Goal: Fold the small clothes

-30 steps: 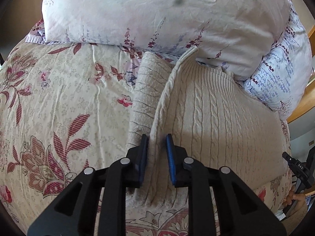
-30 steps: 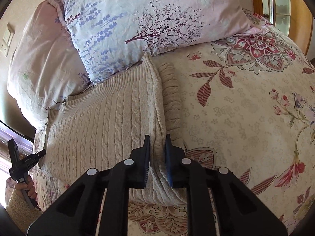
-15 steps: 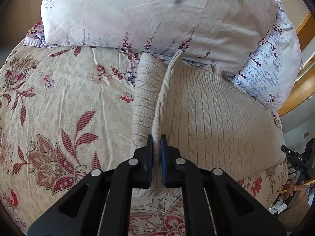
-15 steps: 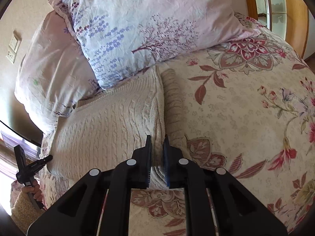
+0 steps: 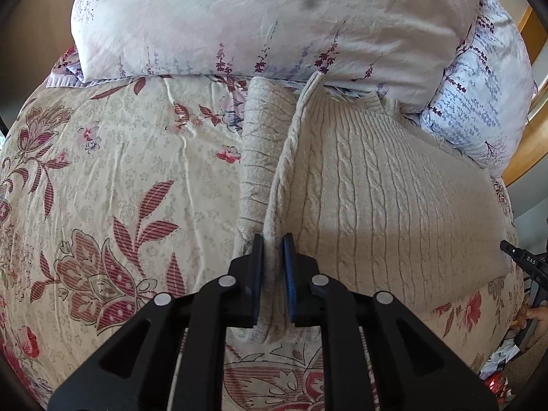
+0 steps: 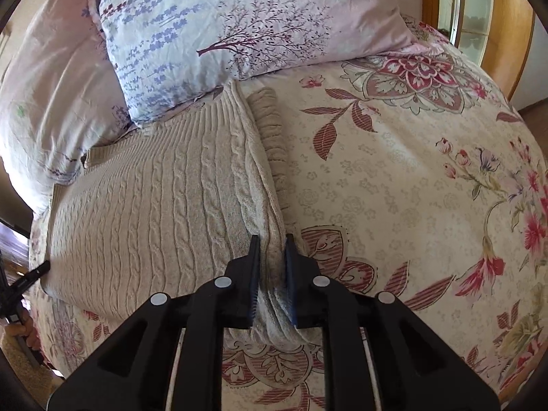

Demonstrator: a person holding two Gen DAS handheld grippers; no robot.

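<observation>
Sweater (image 5: pixel 394 212) lies flat on the bed (image 5: pixel 120 171); left gripper (image 5: pixel 273 239) and right gripper (image 6: pixel 270 239) pinch its near folded side edges, jaws having just eased slightly apart.

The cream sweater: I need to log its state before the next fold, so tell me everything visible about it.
The cream sweater is a cable-knit with a ribbed collar, lying flat on the floral bedspread, its top end against the pillows. Both sleeves lie along its sides. The left gripper and the right gripper each pinch a bunched side edge near the hem between their jaws, which have just been opening slightly.
</observation>
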